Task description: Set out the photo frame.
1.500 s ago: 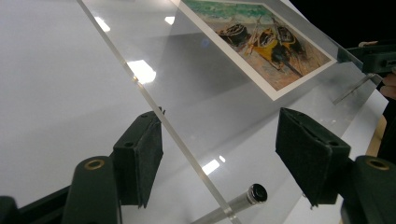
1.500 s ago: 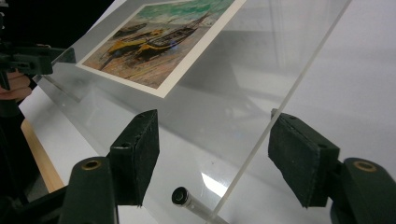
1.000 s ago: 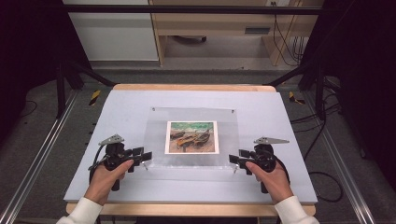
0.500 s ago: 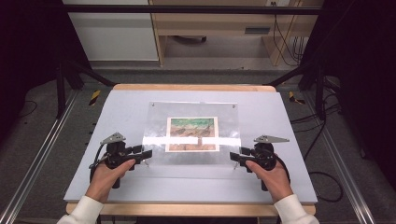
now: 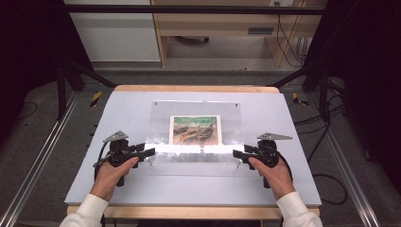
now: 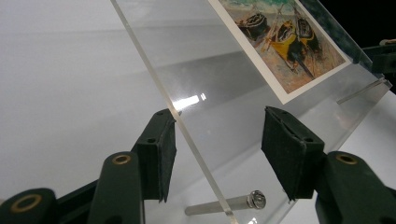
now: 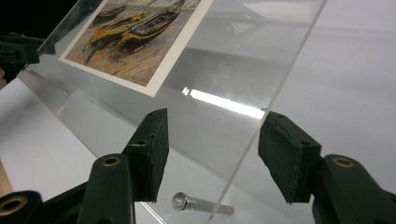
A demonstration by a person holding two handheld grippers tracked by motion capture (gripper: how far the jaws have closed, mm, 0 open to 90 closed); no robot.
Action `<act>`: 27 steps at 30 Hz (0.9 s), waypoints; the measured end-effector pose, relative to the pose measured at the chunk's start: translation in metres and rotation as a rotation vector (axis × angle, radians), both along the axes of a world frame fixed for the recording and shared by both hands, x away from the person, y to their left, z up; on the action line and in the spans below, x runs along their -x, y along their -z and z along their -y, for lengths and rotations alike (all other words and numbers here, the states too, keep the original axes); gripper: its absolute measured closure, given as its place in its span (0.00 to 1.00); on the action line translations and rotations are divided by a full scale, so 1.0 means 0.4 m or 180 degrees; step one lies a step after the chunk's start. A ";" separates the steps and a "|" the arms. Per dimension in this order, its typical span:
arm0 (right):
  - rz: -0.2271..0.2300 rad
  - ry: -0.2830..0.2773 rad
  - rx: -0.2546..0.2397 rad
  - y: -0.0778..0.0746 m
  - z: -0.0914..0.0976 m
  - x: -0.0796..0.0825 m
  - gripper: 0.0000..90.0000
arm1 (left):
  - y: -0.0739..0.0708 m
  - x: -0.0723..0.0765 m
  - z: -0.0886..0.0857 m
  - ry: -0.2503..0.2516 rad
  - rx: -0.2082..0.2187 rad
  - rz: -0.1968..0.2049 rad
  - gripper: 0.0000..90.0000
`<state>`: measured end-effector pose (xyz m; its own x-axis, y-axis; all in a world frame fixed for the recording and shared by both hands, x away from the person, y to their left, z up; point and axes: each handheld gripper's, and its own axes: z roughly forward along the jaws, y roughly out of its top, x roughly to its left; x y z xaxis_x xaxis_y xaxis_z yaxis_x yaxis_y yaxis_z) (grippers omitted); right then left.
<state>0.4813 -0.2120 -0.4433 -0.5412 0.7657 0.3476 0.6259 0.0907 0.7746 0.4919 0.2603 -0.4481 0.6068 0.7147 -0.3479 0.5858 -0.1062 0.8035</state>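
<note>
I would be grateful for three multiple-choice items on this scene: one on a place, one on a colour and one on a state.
1. Where is the boat picture?
A) in the middle of the clear sheet
B) on the floor
C) between a gripper's jaws

2. What colour are the jaw pads?
A) red
B) black
C) white

3. How do the right gripper's jaws stand?
A) shut on a cable
B) shut, nothing between
C) open, astride the sheet's edge

Answers:
1. A: the boat picture sits mid clear sheet.
2. B: the left gripper has black pads.
3. C: the right gripper has its jaws apart, with the sheet's edge between them.
</note>
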 end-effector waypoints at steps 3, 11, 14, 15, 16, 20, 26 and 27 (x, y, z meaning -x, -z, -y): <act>0.0022 -0.0011 0.0022 0.000 0.001 -0.004 0.49 | 0.000 -0.002 0.002 -0.0019 0.0020 0.0001 0.50; 0.0074 0.0011 0.0091 -0.006 -0.003 -0.022 0.49 | -0.004 -0.021 0.005 -0.0053 -0.0021 0.0066 0.51; 0.0068 0.0030 0.0082 -0.006 -0.003 -0.032 0.50 | -0.003 -0.031 0.006 -0.0087 0.0024 0.0094 0.52; 0.0067 0.0035 0.0081 -0.006 -0.003 -0.034 0.50 | -0.003 -0.031 0.006 -0.0087 0.0024 0.0094 0.52; 0.0073 0.0033 0.0071 -0.006 -0.002 -0.036 0.50 | -0.001 -0.034 0.007 -0.0088 0.0027 0.0086 0.52; 0.0067 0.0038 0.0070 -0.005 -0.001 -0.036 0.50 | 0.004 -0.031 0.006 -0.0102 0.0052 0.0084 0.52; 0.0099 0.0028 0.0094 -0.005 -0.002 -0.030 0.50 | 0.000 -0.024 0.009 -0.0097 -0.0006 0.0105 0.52; 0.0131 0.0015 0.0128 -0.006 -0.003 -0.029 0.50 | -0.001 -0.022 0.009 -0.0091 -0.0025 0.0117 0.52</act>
<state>0.4928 -0.2109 -0.4410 -0.5508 0.7811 0.2940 0.5942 0.1196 0.7954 0.5009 0.2567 -0.4477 0.5982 0.7346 -0.3201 0.5588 -0.0961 0.8237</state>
